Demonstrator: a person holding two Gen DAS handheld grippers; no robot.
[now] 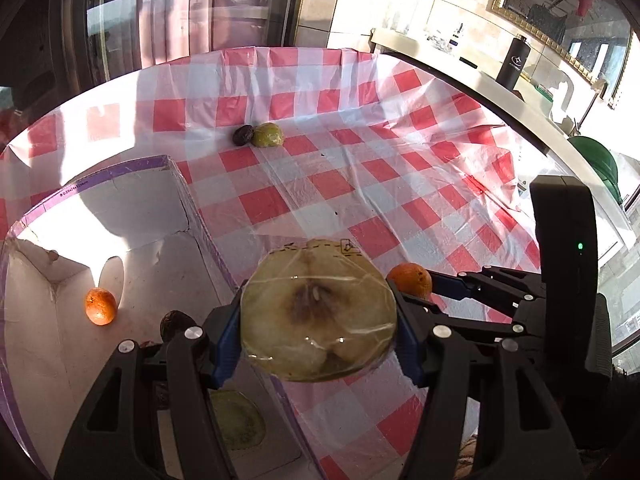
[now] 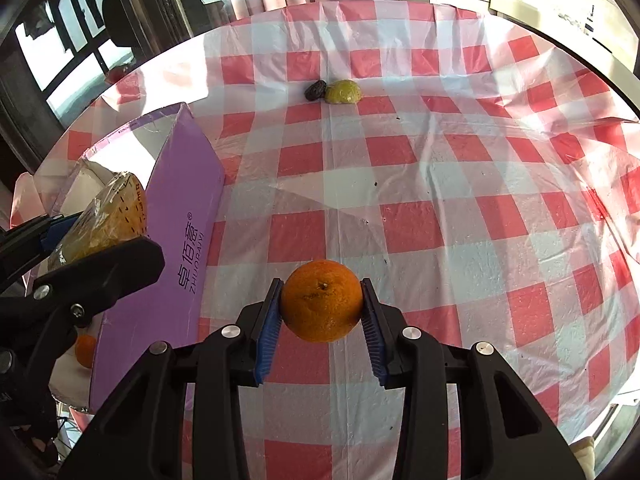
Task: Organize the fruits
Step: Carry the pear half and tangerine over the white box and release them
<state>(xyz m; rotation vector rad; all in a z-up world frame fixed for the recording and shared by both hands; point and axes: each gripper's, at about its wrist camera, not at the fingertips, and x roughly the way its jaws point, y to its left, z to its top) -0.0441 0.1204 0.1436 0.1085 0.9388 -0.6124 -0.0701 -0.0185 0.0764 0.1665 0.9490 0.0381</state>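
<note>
Plainly, "ZHUOBAIYI" marks the purple box [image 2: 188, 248] beside the right gripper [image 2: 322, 322].

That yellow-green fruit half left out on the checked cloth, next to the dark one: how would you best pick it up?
Judging by its pose, the green fruit half sits flat side down, dome up. Come from above, jaws across its rounded sides near the base. The dark fruit touches its left, so close front-to-back instead.

box [image 1: 120, 216] left on table [image 1: 360, 152], orange [image 1: 100, 306] inside

the right gripper [image 2: 322, 304] clamps an orange [image 2: 322, 300]; the purple box [image 2: 176, 248] sits to its left, two fruits far ahead
</note>
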